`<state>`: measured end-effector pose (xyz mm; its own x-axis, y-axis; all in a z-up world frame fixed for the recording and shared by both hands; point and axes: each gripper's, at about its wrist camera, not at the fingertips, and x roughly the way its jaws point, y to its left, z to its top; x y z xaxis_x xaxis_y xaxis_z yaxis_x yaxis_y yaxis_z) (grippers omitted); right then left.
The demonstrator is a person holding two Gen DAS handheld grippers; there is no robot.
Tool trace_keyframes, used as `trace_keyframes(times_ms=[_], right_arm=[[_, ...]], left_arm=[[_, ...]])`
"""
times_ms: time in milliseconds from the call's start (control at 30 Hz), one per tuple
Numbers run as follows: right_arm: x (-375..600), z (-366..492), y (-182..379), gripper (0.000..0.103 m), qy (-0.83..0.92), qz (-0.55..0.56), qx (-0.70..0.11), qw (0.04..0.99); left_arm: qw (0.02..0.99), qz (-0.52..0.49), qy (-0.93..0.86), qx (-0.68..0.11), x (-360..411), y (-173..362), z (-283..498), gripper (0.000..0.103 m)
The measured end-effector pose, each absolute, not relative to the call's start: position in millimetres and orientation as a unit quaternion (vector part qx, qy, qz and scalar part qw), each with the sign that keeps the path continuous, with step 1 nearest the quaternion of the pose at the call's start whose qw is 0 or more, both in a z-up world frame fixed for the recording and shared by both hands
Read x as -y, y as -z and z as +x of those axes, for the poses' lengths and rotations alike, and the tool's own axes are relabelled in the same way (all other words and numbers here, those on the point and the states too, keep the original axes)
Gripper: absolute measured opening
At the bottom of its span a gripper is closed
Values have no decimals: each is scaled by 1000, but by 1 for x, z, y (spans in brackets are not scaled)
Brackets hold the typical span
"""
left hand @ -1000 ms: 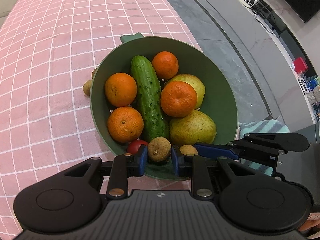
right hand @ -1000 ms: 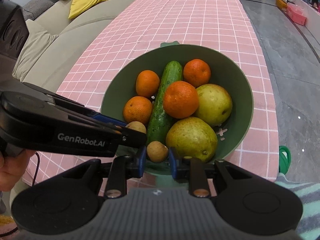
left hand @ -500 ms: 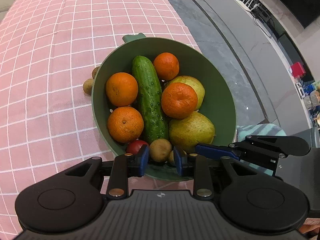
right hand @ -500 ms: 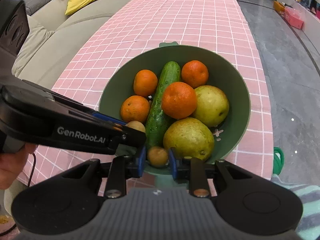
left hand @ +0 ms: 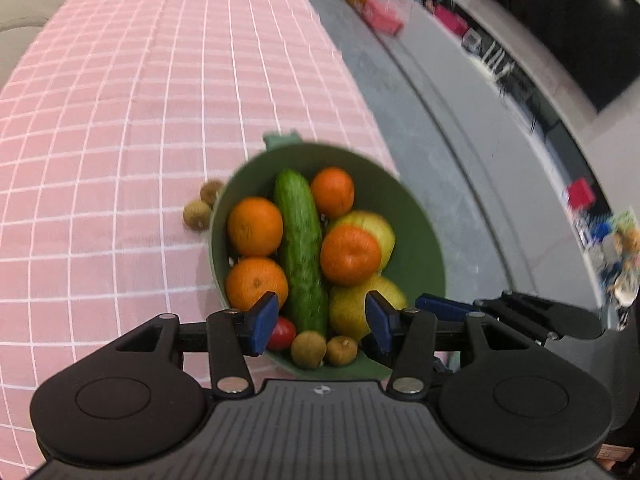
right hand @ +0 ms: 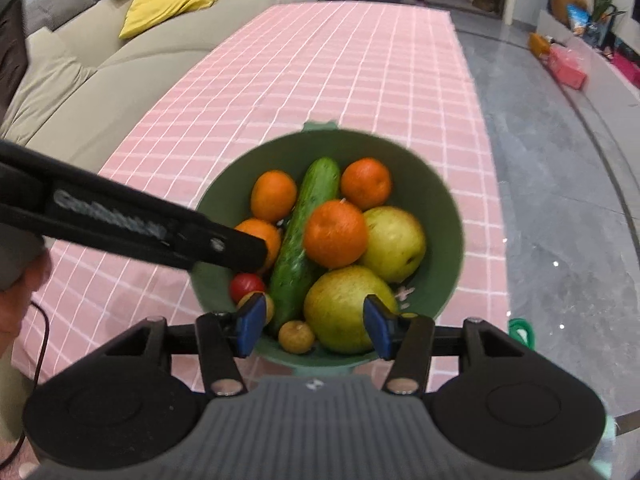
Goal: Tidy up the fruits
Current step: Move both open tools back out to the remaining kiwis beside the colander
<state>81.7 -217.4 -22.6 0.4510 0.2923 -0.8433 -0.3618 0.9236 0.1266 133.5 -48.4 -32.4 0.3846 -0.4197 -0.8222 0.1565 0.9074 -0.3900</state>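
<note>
Green bowl of fruit just beyond both claws | left claw agape, empty | right claw agape, empty

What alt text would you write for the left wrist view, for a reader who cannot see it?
An open left tool hovers over a green bowl holding four oranges, a cucumber, two pears, a small tomato and two small brown fruits. Two more brown fruits lie on the pink checked tablecloth beside the bowl.

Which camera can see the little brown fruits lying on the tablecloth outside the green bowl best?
The left wrist view: two little brown fruits lie in plain sight on the tablecloth, left of the green bowl. In the right wrist view they do not show.
</note>
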Motion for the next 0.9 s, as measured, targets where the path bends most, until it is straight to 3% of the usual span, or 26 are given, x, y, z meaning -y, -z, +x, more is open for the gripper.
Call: trace_keyframes(times_ms=[333,900], right_arm=[[223,87,-9,53,-188,-20,-420,888],[173,141,-36,57,-252,-38,-423,870]], left_arm=[[881,-129,133,-436,16,-10,130,59],[890,-172,51,-420,-46,-5,145,59]])
